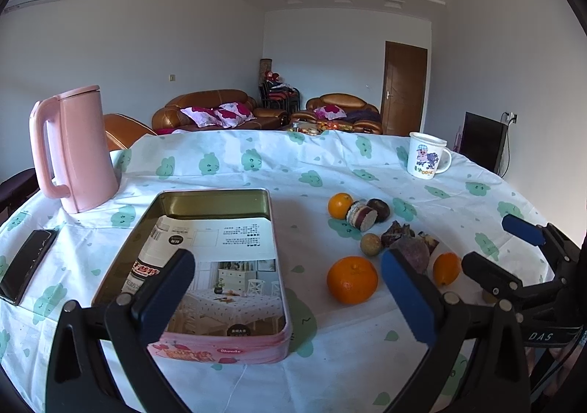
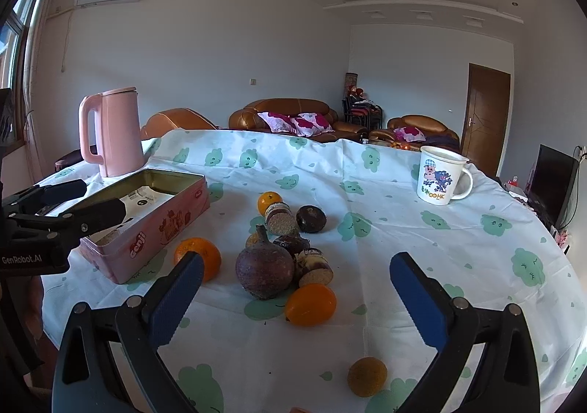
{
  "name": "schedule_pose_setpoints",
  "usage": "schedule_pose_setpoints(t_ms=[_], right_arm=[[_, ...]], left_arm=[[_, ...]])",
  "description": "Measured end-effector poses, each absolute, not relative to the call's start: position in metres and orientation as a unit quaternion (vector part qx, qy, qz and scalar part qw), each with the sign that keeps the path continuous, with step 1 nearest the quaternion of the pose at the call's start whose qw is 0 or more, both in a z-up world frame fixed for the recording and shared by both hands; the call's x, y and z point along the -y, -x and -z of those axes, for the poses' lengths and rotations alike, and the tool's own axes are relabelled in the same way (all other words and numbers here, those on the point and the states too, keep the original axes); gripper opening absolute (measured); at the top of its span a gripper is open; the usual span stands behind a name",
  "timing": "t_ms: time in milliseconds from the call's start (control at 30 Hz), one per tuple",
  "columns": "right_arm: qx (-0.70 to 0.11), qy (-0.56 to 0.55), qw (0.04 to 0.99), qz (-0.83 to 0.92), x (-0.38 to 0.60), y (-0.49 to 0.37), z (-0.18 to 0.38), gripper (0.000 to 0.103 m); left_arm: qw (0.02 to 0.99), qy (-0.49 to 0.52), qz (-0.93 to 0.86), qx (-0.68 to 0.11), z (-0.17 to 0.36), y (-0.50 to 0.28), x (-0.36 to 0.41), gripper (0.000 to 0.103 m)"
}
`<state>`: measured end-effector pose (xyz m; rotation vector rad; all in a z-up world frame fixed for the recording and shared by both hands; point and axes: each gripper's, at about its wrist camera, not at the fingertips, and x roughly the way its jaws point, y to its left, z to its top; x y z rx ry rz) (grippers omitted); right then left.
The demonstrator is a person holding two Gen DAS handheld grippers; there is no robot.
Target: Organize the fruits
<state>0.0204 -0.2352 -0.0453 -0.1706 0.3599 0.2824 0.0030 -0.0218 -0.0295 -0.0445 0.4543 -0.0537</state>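
My left hand-held gripper (image 1: 290, 288) hangs w/ jaws wide apart, nothing in it, over the near end of the pink tin (image 1: 205, 343). I judge I'm parking it there bc the tin is prob where the fruit goes. It's open-topped, w/ only a printed leaflet (image 1: 234, 255) inside, no fruit yet.

My right hand-held gripper (image 2: 297, 299) is also spread, empty, aimed at the fruit pile on the counter (image 2: 422, 266), just right of the tin. The purple round fruit (image 2: 265, 268) sits dead ahead between the fingers, so it's likely first pick. A small orange fruit (image 2: 310, 304) touches it in front and cut pieces (image 2: 315, 268) sit beside, so a crowded grab.

Big orange (image 2: 200, 257) sits by the tin wall. A brownish fruit (image 2: 367, 376) lies apart, nearest me.

Pink kettle (image 2: 113, 132) and mug (image 2: 440, 176) are well back, out of the way.
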Motion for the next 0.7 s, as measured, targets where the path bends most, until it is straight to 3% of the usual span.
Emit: schedule_pose_setpoints(t_ms=[500,533,600,700], right_arm=[[-0.256,0.053,0.957,-0.125,0.282,-0.013,0.078,0.099],[-0.257,0.056,0.957,-0.123,0.283,-0.013,0.080,0.096],[-0.270,0.052,0.952,-0.132,0.286,-0.016,0.085,0.069],[-0.284,0.039,0.948,-0.136,0.292,-0.024,0.097,0.052]], left_arm=[[0.971,-0.014,0.060,-0.231,0.044,-0.002,0.049,0.103],[0.971,-0.018,0.062,-0.230,0.045,-0.002,0.051,0.103],[0.972,-0.025,0.060,-0.227,0.045,-0.002,0.055,0.103],[0.971,-0.028,0.066,-0.227,0.045,-0.004,0.058,0.103]])
